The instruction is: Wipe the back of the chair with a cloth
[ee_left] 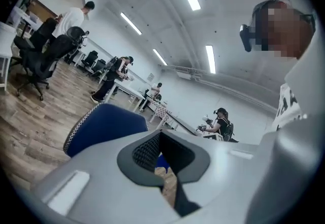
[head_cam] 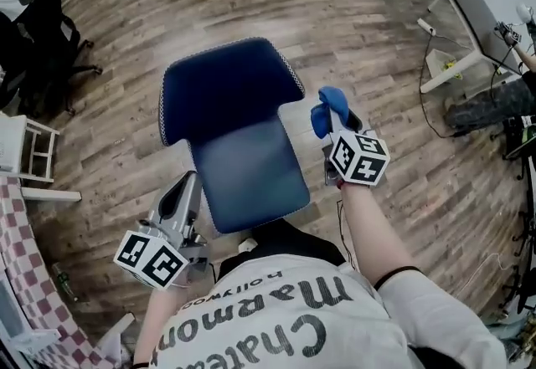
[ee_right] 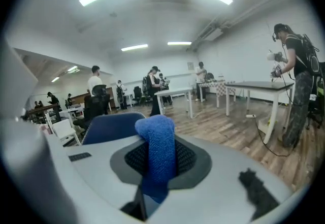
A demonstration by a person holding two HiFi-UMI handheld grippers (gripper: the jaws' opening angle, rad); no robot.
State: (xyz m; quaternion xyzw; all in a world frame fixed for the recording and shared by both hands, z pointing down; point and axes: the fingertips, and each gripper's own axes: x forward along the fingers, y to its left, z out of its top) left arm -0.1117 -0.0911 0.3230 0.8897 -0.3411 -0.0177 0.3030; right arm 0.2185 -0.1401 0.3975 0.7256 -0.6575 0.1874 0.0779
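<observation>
Right, the right gripper (head_cam: 342, 131) has its jaws clamped on a blue cloth (ee_right: 156, 139), a thick fold of it poking up between the pads and a little tail hanging below. It hovers just off the right edge of the blue chair (head_cam: 228, 84), near it but not touching as far as I can tell. Over on the other side, the left gripper (head_cam: 178, 202) is held low by the chair's near left corner, jaws drawn close together with nothing between them. The paler slate panel (head_cam: 251, 171) nearest the person looks to be the chair's back, and no wiping contact has been made on it yet. Beyond that it's wood floor (head_cam: 126, 108) all round. Now the worry: only a small bunch of cloth stands proud of the jaws, so a steep approach could put hard jaw tips on the upholstery instead of fabric. A firm drag might also tug the cloth out of the pinch. And with nothing bracing the chair, a sideways push could turn or shift it away.
</observation>
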